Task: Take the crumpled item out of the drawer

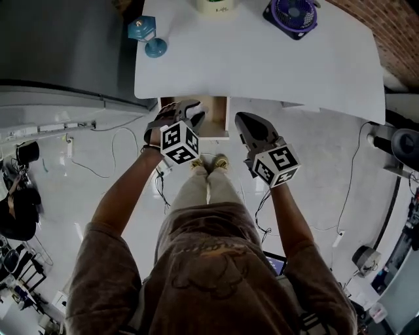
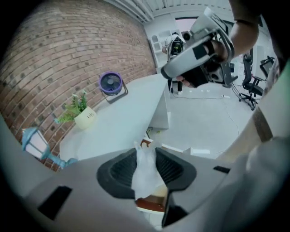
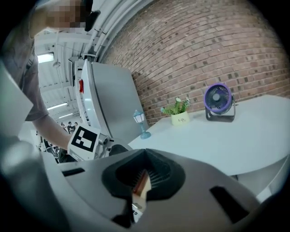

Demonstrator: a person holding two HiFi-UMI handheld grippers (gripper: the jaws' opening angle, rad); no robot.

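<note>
Under the white table (image 1: 262,62) the wooden drawer (image 1: 215,121) stands pulled out. My left gripper (image 1: 195,113) hovers over its left part. In the left gripper view that gripper (image 2: 146,165) is shut on the crumpled item (image 2: 145,174), a thin white wad pinched between the ribbed pads, with the drawer (image 2: 149,205) below it. At the drawer's right side is my right gripper (image 1: 241,119). In its own view the right gripper (image 3: 142,181) has its jaws nearly together on a thin wooden strip of the drawer (image 3: 140,185).
On the table stand a blue lamp (image 1: 147,36), a plant pot (image 1: 216,5) and a purple fan (image 1: 292,14). A grey cabinet (image 1: 59,46) is left of the table. Cables (image 1: 118,141) lie on the white floor. The person's legs are below the drawer.
</note>
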